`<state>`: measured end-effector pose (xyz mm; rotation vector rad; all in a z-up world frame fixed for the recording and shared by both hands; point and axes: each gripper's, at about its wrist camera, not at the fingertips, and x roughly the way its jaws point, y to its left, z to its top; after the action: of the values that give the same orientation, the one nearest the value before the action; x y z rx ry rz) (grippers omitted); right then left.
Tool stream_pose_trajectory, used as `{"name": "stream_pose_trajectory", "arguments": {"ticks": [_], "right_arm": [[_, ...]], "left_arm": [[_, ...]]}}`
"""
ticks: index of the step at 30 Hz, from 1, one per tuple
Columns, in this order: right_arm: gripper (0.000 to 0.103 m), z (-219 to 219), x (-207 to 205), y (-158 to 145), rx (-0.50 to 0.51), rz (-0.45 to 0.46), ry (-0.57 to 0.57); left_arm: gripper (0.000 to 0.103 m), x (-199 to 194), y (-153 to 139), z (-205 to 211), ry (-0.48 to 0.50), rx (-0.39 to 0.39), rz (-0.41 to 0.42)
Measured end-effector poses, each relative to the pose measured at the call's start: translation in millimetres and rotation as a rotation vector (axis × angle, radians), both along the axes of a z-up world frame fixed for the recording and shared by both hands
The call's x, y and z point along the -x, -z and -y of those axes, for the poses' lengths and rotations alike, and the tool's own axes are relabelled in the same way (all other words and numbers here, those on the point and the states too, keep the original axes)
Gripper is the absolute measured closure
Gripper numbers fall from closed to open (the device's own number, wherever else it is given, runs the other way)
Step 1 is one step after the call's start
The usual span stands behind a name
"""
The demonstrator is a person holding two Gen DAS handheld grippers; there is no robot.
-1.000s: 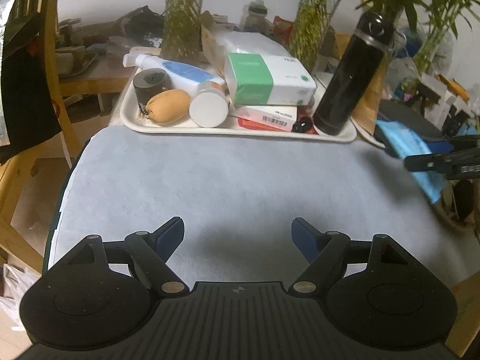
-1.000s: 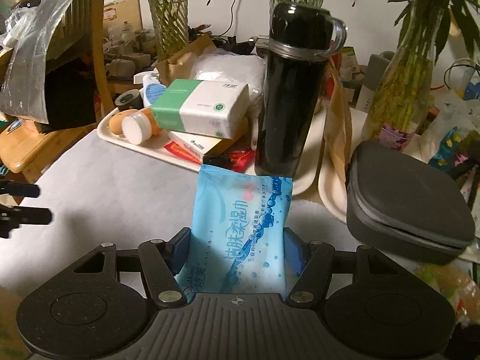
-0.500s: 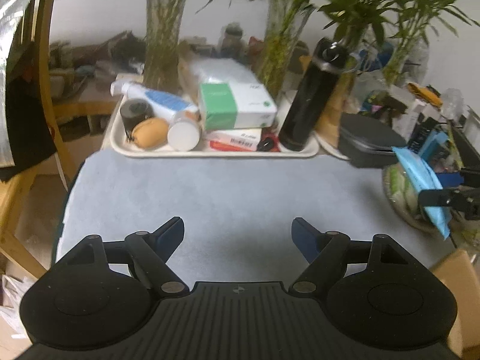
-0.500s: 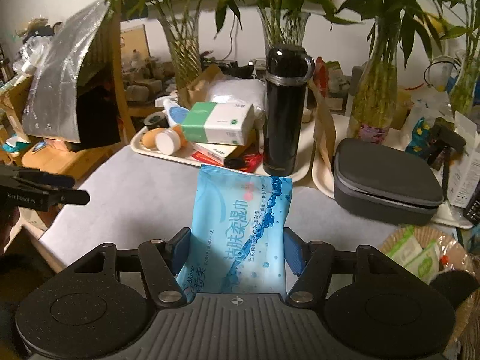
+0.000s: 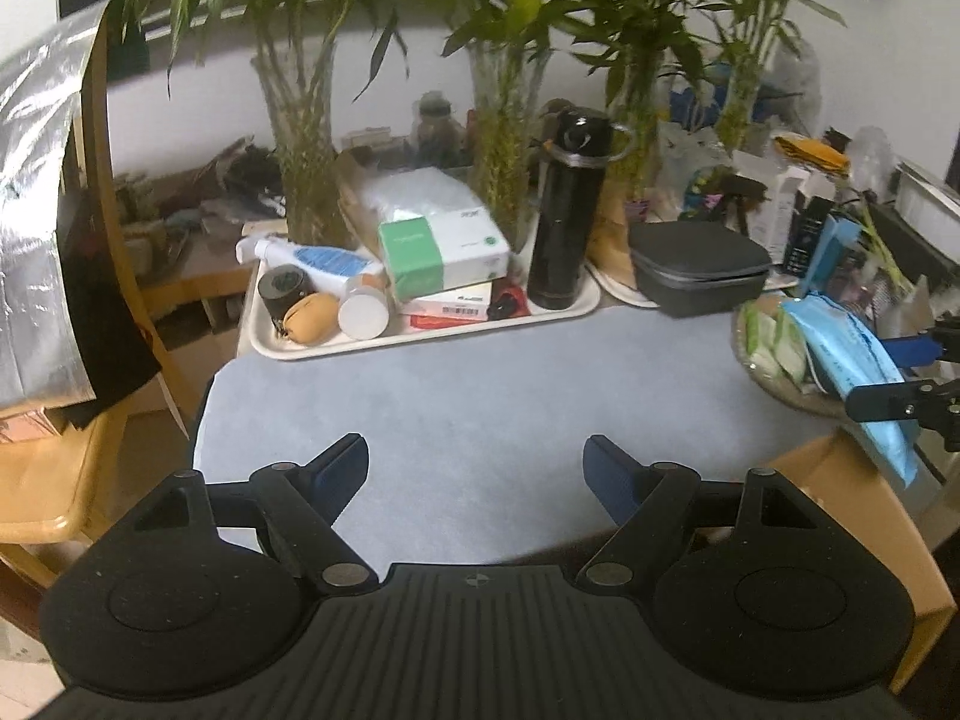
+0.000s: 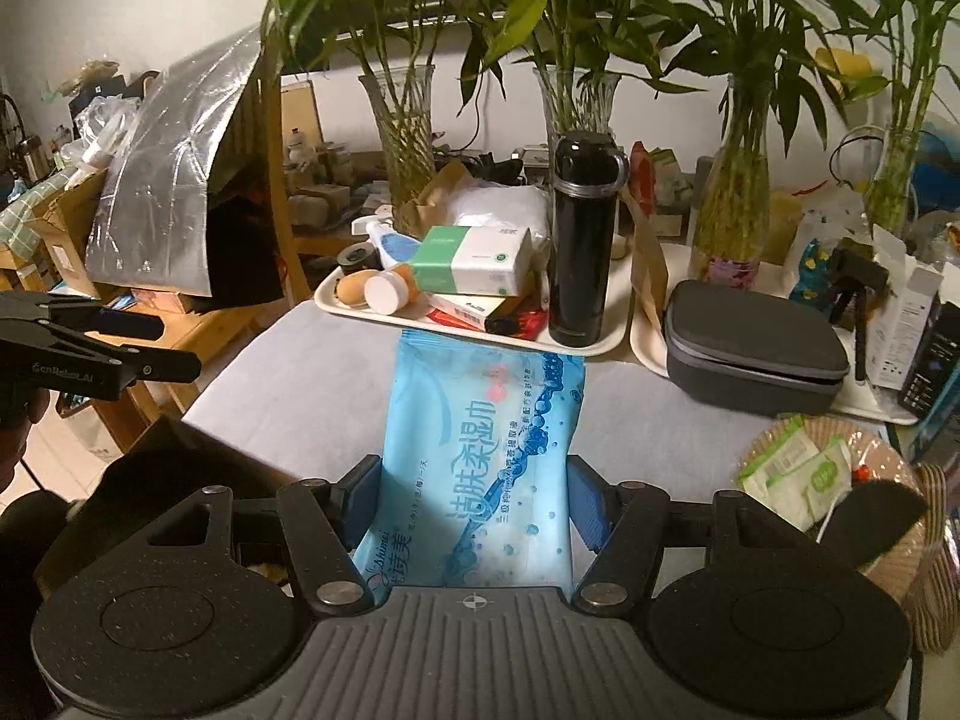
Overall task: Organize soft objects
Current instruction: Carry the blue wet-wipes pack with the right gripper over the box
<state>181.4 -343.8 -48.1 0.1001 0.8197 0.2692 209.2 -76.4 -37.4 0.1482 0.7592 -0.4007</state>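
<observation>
The right claw (image 6: 474,495) pinches a wipes pack (image 6: 480,450) by its sides, raised over the table (image 6: 312,372). The pack is light blue, soft, with printed bubbles. The left claw (image 5: 477,468) is spread, empty.

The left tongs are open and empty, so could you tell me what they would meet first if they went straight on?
Probably the bare grey table mat; the left tongs point down at it, short of the cream tray.

Two black hand-held tools
Left tool (image 5: 477,471) and right tool (image 6: 474,495): blue pads, ribbed housing, silver pivot screws.
</observation>
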Motion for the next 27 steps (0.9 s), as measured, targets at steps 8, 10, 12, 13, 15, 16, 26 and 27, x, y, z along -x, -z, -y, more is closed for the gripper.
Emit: {"name": "stream_pose_trajectory", "arguments": {"ticks": [8,10,12,13,15,16,26,27], "right_arm": [[0.037,3.8,35.8,-13.4,-0.009,0.010,0.027],[0.037,4.2,44.1,-17.5,-0.013,0.015,0.033],[0.037,3.6,53.5,-20.8,-0.017,0.019,0.036],[0.037,2.2,59.1,-22.6,-0.020,0.022,0.036],[0.037,0.1,68.8,-24.0,-0.026,0.023,0.036],[0.037,-1.9,74.8,-24.5,-0.030,0.023,0.033],[0.037,-11.9,122.7,-15.9,-0.062,-0.007,0.034],[0.037,-12.7,125.8,-15.4,-0.066,-0.010,0.035]], "left_arm": [[0.024,31.2,-19.0,-1.6,0.026,0.002,0.034],[0.024,39.2,-23.2,-2.0,0.028,0.005,0.039],[0.024,47.9,-26.4,-2.3,0.038,0.008,0.045],[0.024,52.6,-27.6,-2.4,0.043,0.009,0.049],[0.024,61.4,-29.7,-2.7,0.051,0.010,0.054],[0.024,66.0,-30.6,-2.9,0.054,0.012,0.055],[0.024,101.7,-29.1,-6.0,0.093,0.016,0.046],[0.024,104.3,-27.8,-6.2,0.096,0.015,0.045]]}}
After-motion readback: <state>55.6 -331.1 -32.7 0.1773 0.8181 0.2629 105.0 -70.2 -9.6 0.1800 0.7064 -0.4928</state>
